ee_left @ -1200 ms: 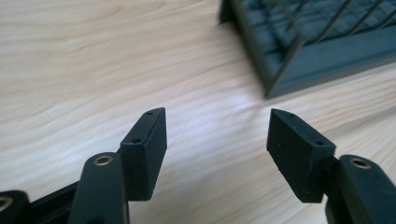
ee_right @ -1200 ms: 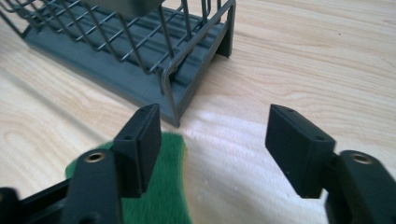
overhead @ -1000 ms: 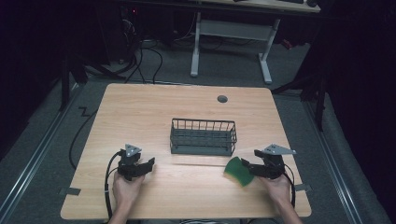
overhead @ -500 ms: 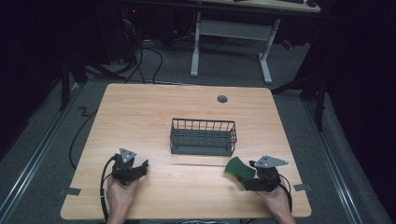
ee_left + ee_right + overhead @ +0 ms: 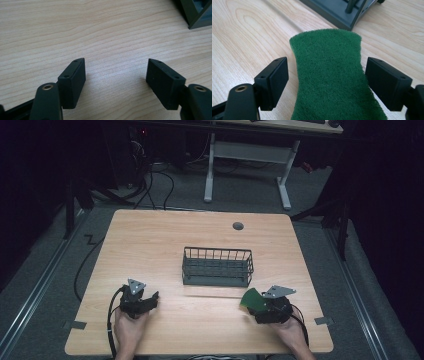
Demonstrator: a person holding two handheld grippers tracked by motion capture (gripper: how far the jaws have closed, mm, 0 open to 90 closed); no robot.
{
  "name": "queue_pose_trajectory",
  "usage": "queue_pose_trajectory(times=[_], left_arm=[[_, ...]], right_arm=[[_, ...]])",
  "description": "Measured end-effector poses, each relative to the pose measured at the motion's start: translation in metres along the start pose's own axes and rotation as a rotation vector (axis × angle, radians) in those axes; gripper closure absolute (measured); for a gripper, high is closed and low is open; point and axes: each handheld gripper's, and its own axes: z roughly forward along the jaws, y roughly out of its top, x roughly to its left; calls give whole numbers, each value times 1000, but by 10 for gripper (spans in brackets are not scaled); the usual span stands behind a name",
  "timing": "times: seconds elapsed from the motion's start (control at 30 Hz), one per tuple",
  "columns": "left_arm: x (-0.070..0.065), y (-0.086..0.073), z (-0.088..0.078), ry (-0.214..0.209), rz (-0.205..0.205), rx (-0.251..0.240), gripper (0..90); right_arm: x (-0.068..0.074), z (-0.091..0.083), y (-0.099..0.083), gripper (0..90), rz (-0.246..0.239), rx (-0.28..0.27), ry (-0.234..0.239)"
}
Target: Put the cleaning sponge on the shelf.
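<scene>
The right claw (image 5: 325, 82) is seen spread wide, its jaws having just been opening, with the flat dark-green scouring pad (image 5: 332, 80) lying between them; a gap shows between the left pad (image 5: 278, 80) and the scourer's edge, while contact at the other jaw cannot be settled. In the high view this claw (image 5: 256, 306) sits low and right of centre, the pad (image 5: 251, 299) jutting from it toward the dark wire basket (image 5: 218, 267) at mid-frame; the approach appears lined up so that the scourer's narrow waist is straddled. The left claw (image 5: 115, 80) is released and empty over bare light wooden desk (image 5: 105, 32), probably parked clear of the work. The pad's near end is cut off at the bottom edge, and merely a corner of the basket (image 5: 337, 12) is visible at the top.
</scene>
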Motion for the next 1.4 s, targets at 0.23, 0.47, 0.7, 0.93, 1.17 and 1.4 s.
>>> queue_pose_trajectory(times=[0.23, 0.47, 0.7, 0.93, 1.17, 1.4], left_arm=[[0, 0, 0, 0, 0, 0, 326], [0, 0, 0, 0, 0, 0, 326], [0, 0, 0, 0, 0, 0, 326], [0, 0, 0, 0, 0, 0, 326], [0, 0, 0, 0, 0, 0, 326], [0, 0, 0, -1, 1, 0, 326]], right_arm=[[0, 1, 0, 241, -17, 5, -13], [0, 3, 1, 260, -39, 26, -20], [0, 3, 0, 286, -65, 35, -30], [1, 1, 0, 300, -82, 19, -20], [1, -8, 0, 302, -110, 2, -4], [-2, -20, 6, 303, -137, -10, -2]])
